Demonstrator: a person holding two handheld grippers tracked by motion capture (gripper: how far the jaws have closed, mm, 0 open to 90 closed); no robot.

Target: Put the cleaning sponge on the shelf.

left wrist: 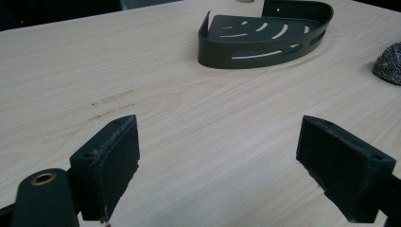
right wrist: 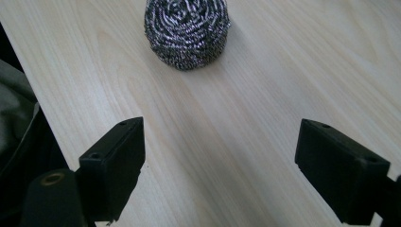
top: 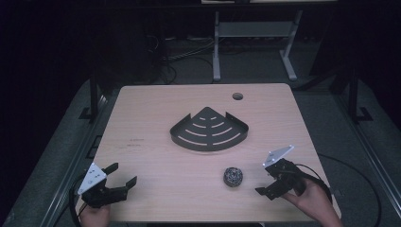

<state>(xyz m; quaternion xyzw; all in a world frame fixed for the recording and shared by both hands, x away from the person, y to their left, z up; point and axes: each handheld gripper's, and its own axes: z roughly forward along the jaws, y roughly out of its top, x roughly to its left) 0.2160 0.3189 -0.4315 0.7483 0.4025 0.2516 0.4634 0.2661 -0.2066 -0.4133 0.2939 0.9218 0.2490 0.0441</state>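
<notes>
Holding a two-jaw gripper in each hand, we have both tools low over the near edge of the pale wooden table (top: 156, 156). Our right gripper (top: 273, 185) sits near the table's near right corner, its jaws spread wide with nothing between them. Straight ahead of those jaws in the right gripper view lies the round silvery coiled steel-wire scouring pad (right wrist: 187, 31), resting flat on the wood, apart from both jaws and a little beyond their tips. In the high view the scouring pad (top: 233, 176) lies just to the left of the right gripper, near the table's front edge and in front of the dark metal quarter-round slotted corner shelf (top: 209, 131).

That shelf sits about mid-table, its curved side toward us and its two straight raised walls meeting at a corner on the far side. A small round hole (top: 237, 96) shows in the tabletop beyond it, toward the far right.

Our left gripper (top: 115, 183) is at the near left corner, well apart from both the pad and the shelf. Its jaws also stand wide apart, holding nothing, with bare wood between them in the left gripper view. From there we see the corner shelf (left wrist: 265, 34) farther off, and the edge of the scouring pad (left wrist: 388, 64) at the right border. Faint dark scuff marks (left wrist: 112, 104) lie on the wood ahead of the left jaw.
</notes>
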